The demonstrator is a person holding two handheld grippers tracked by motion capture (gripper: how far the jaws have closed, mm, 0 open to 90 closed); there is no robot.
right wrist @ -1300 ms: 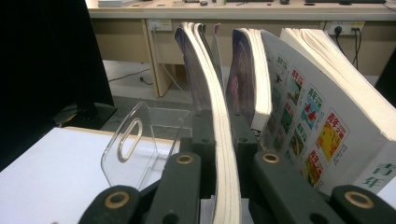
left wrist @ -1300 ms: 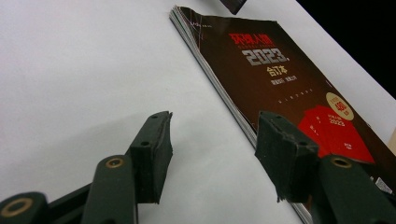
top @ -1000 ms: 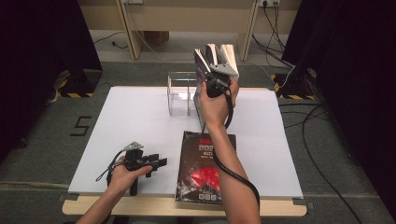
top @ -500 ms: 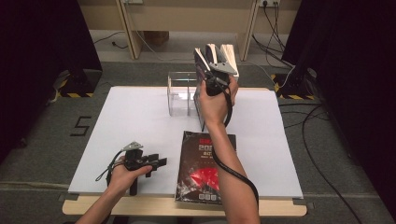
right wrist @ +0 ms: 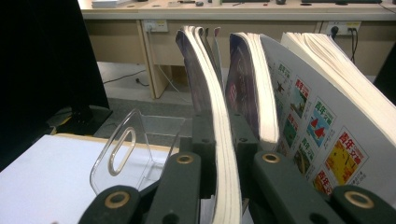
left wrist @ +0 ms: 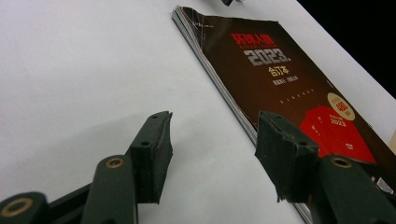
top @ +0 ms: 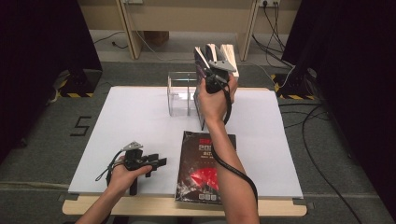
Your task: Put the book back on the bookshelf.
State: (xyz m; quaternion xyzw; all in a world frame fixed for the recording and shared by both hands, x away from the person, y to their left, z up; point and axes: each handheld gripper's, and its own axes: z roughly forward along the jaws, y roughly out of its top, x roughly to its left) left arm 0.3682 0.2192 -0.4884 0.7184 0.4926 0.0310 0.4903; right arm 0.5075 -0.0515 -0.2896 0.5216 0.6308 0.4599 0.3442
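A dark magazine [top: 205,168] with a red graphic and "2023" on its cover lies flat near the table's front edge [left wrist: 289,79]. My left gripper [top: 154,163] rests on the white table just left of it, jaws open with bare tabletop between them [left wrist: 212,126]. My right gripper [top: 212,70] is raised at the back of the table, shut on the page edge of an upright magazine [right wrist: 205,79]. Two more upright magazines [right wrist: 317,130] stand close on its right. A clear acrylic holder [top: 180,93] stands just left of and below them [right wrist: 135,144]. Whether the magazines rest in it I cannot tell.
The white table [top: 130,121] is bare on its left half. Cables [top: 308,116] run across the grey floor to the right. Wooden desk legs [top: 133,32] and dark curtains [top: 42,56] stand behind the table.
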